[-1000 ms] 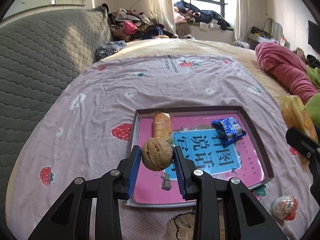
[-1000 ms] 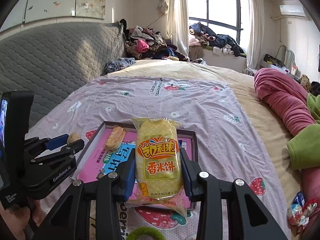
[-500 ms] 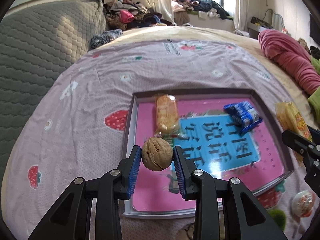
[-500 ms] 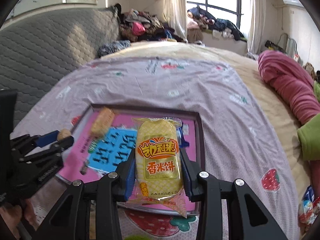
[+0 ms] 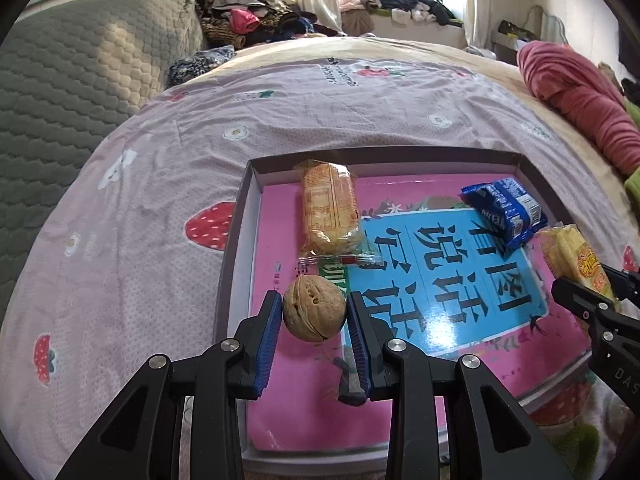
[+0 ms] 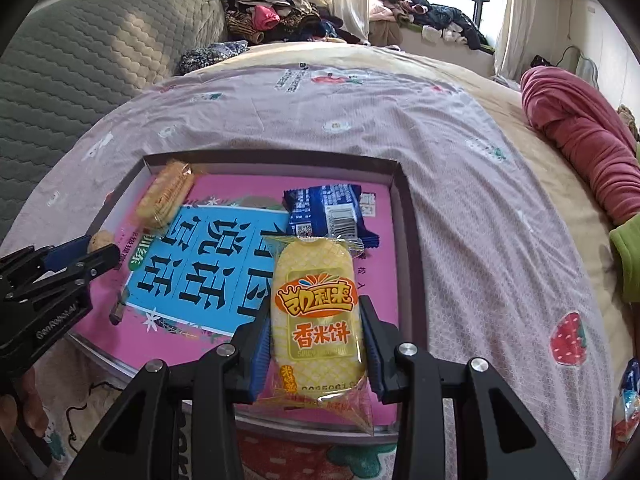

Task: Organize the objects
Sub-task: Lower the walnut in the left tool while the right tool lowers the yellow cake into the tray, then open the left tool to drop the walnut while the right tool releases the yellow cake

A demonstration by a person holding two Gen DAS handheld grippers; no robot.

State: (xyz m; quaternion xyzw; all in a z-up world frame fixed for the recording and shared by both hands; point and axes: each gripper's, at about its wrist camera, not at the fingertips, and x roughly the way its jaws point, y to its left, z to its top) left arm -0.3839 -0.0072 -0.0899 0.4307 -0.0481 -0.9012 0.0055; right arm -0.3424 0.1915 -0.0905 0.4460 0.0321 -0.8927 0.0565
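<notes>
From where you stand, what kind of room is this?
Most likely a lived-in bedroom: a bed under a pink strawberry-print sheet, a grey quilted headboard, and clothes heaped on the window ledge.

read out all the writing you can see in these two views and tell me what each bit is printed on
"香米饼": on the yellow rice cracker pack held in the right gripper.
"看图说话": large black characters on the blue panel of the pink box, upside down to the cameras.
Orange logo above "香米饼": stylised, not surely readable.
Blue snack packet: barcode and QR code only, text too small.
Bedsheet print: too blurred.
Walnut in the left gripper: no text.
</notes>
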